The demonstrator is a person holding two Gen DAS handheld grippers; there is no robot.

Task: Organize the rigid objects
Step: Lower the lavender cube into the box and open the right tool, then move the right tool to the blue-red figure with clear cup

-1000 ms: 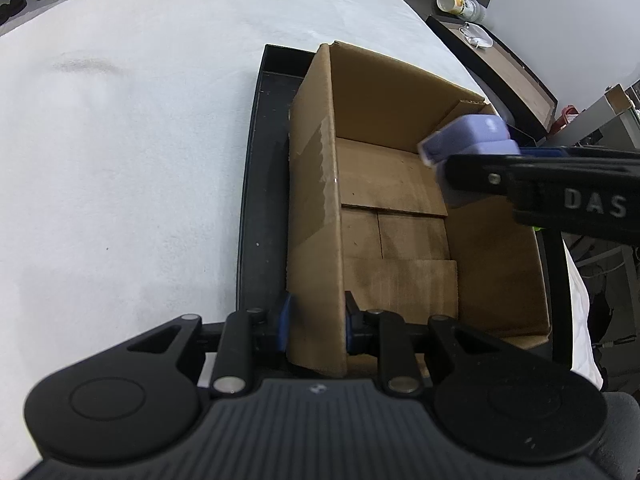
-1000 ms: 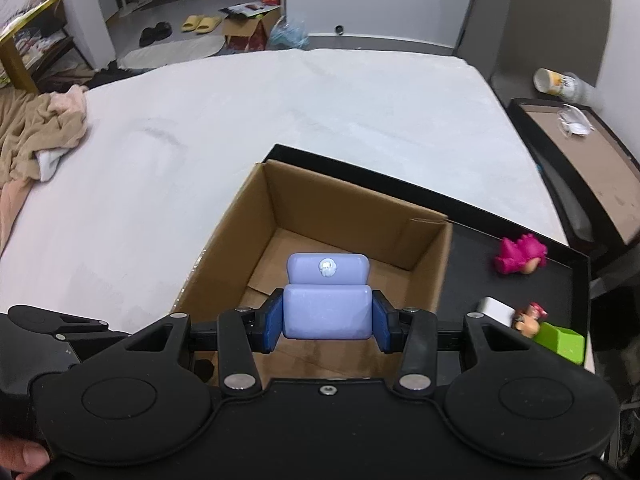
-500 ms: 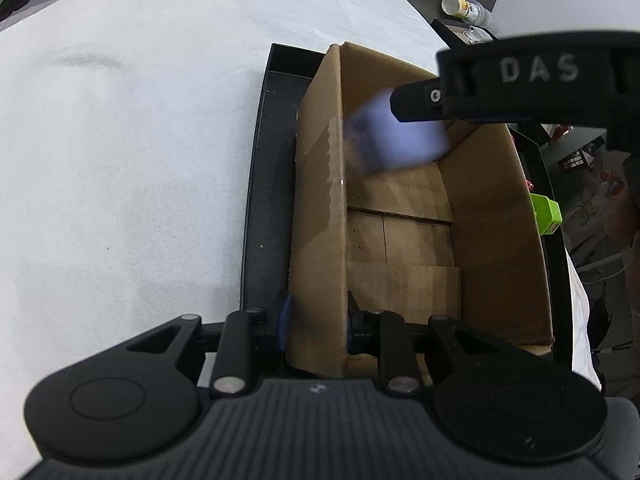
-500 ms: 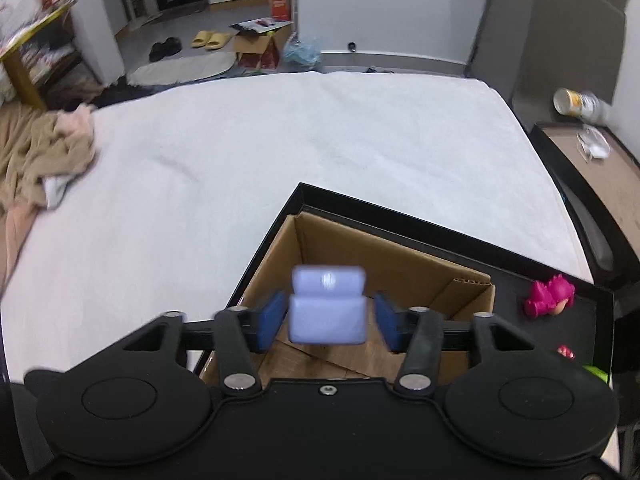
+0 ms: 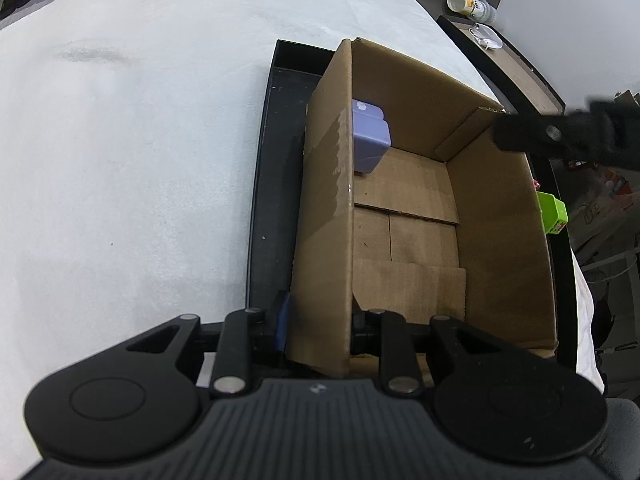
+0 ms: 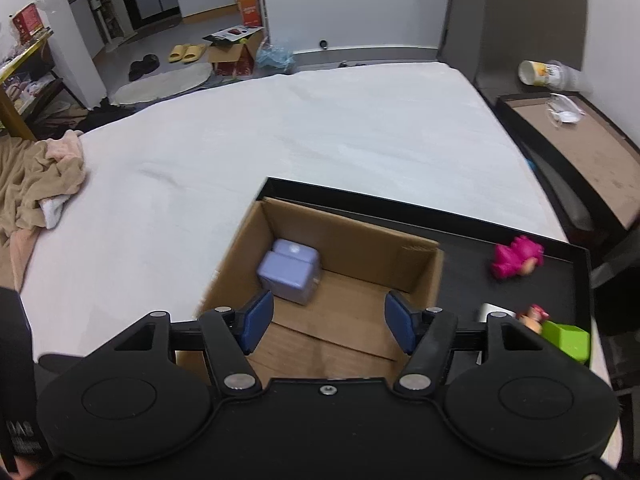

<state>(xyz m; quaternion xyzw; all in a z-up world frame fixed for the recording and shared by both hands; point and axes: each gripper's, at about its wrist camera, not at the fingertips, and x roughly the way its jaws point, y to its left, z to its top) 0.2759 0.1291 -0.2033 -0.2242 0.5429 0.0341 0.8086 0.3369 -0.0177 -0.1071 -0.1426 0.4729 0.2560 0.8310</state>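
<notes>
A lavender block (image 6: 289, 271) lies inside the open cardboard box (image 6: 360, 248), in its far left corner; it also shows in the left wrist view (image 5: 370, 141). My right gripper (image 6: 328, 322) is open and empty above the box's near side. My left gripper (image 5: 320, 322) is shut on the near left wall of the cardboard box (image 5: 324, 216). The box stands on a black tray (image 5: 272, 184). A pink toy (image 6: 516, 257), a small figure (image 6: 534, 316) and a green block (image 6: 568, 340) lie on the tray right of the box.
The tray sits on a white bed surface (image 6: 320, 128). A beige cloth (image 6: 36, 184) lies at the bed's left. A dark side table (image 6: 580, 140) with a cup (image 6: 540, 74) stands to the right. The green block also shows in the left wrist view (image 5: 554, 212).
My right gripper opened and let go of the lavender block, which dropped into the box's far left corner. The right gripper pulled back to the right. The left gripper kept its hold.
</notes>
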